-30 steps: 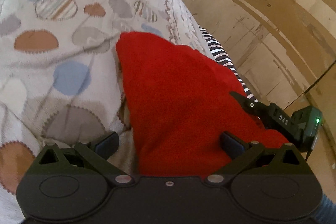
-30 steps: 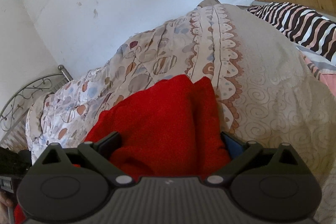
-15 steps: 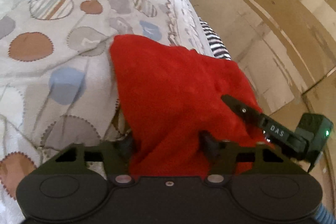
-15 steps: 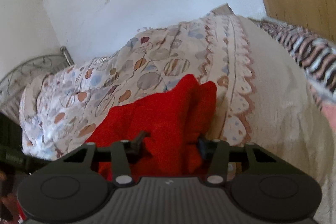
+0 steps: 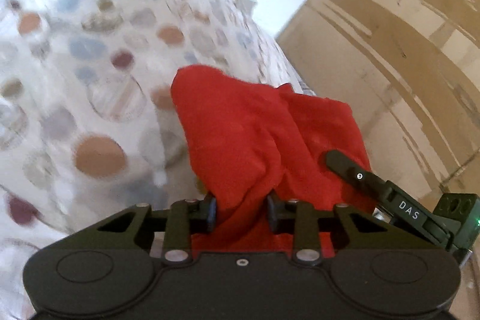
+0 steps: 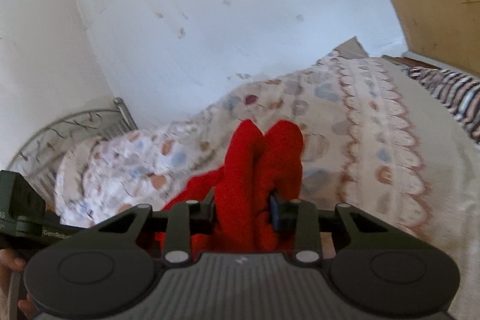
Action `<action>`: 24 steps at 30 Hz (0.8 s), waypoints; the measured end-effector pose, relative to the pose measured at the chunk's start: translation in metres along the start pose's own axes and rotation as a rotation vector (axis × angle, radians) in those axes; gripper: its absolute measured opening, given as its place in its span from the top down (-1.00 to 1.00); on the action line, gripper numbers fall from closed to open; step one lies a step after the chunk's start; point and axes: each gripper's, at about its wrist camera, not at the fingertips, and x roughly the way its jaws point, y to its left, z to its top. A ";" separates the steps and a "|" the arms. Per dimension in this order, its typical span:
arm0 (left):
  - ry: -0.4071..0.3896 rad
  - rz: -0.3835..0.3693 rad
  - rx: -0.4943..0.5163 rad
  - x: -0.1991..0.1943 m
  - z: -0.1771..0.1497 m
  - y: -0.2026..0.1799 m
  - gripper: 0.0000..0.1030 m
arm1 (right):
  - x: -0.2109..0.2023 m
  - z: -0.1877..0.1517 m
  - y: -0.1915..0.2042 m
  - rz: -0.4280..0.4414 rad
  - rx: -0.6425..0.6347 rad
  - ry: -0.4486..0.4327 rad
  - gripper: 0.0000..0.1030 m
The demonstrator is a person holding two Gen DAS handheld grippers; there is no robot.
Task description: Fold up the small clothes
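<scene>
Left wrist view, red fleece garment (image 5: 240,140) bunched, creased, pinched

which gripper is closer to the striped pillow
Right. The right gripper, shut on the red garment, has the striped pillow off to its right. The left gripper grips the same garment further left; no pillow shows in its view.

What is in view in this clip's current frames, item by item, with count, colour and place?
red fleece garment: one, red, bunched and pinched by both tools over the bed
patterned quilt with coloured spots: one, cream, covering the bed
striped fabric: one, dark and pale stripes, far right of bed
curved metal bed frame: one, grey, left end
white wall: behind bed
brown wooden panel: right side
left tool: shut on garment
right tool: shut on garment
</scene>
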 end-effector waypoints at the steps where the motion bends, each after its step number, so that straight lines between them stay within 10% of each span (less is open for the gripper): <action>1: -0.017 0.023 0.007 -0.006 0.005 0.002 0.37 | 0.009 0.002 0.005 0.016 0.004 -0.002 0.33; 11: -0.060 0.364 -0.016 0.004 -0.007 0.044 -0.04 | 0.106 -0.023 0.019 -0.043 0.017 0.133 0.28; 24: -0.282 0.634 0.325 0.042 -0.066 -0.006 -0.52 | 0.058 -0.043 0.001 -0.128 -0.027 0.099 -0.65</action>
